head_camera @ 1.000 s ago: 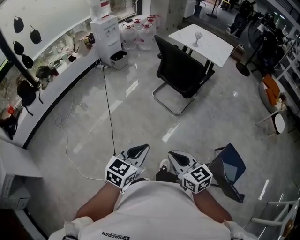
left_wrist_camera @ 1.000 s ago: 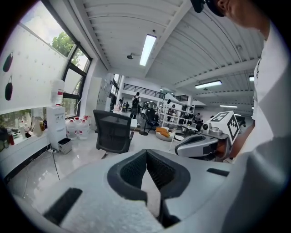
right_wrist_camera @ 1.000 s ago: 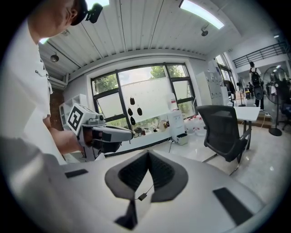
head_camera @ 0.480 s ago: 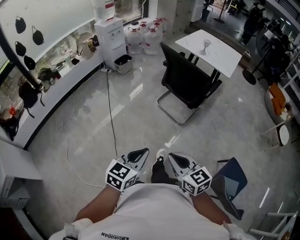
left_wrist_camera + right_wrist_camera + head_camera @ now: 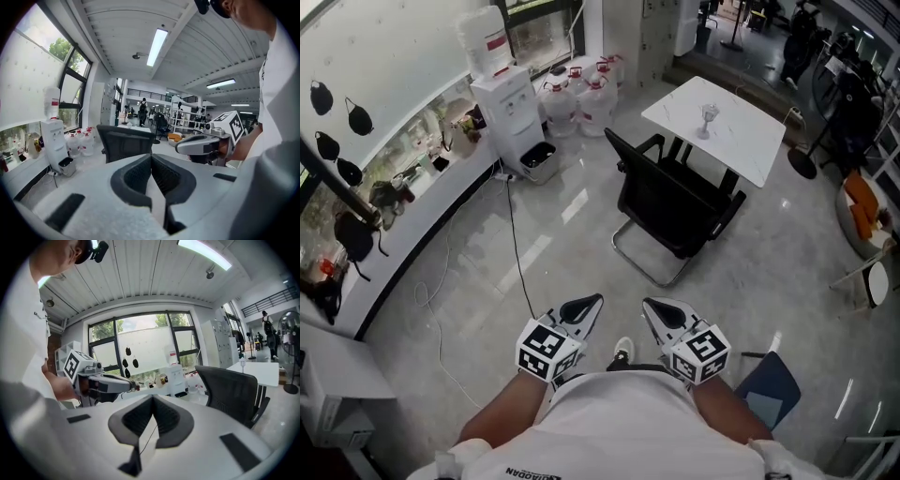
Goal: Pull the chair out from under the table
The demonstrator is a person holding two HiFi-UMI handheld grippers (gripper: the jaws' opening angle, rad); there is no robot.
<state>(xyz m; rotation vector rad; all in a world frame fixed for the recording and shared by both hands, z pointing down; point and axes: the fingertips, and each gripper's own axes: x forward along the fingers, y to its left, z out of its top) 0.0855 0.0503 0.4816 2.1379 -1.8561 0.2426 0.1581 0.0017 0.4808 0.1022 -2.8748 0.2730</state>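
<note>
since a second ago the left claw (image 5: 586, 302) and right claw (image 5: 652, 305) have carried forward side by side, both pressed together on nothing. glossy grey floor (image 5: 572, 244) lies open ahead, up to the black mesh-backed office chair (image 5: 675, 211), tucked against the near edge of the white square table (image 5: 745, 136), well apart from both claws.

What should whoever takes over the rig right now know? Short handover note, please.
Left gripper: shut, empty, held low in front of the person.
Right gripper: shut, empty, beside the left one.
Black chair: at the white table, backrest toward the person; both grippers are well apart from it. A glass stands on the table.
Done: nothing yet; the chair is untouched.
Left: get to the backrest, open the jaws, grip it, and pull the chair clear of the table.
</note>
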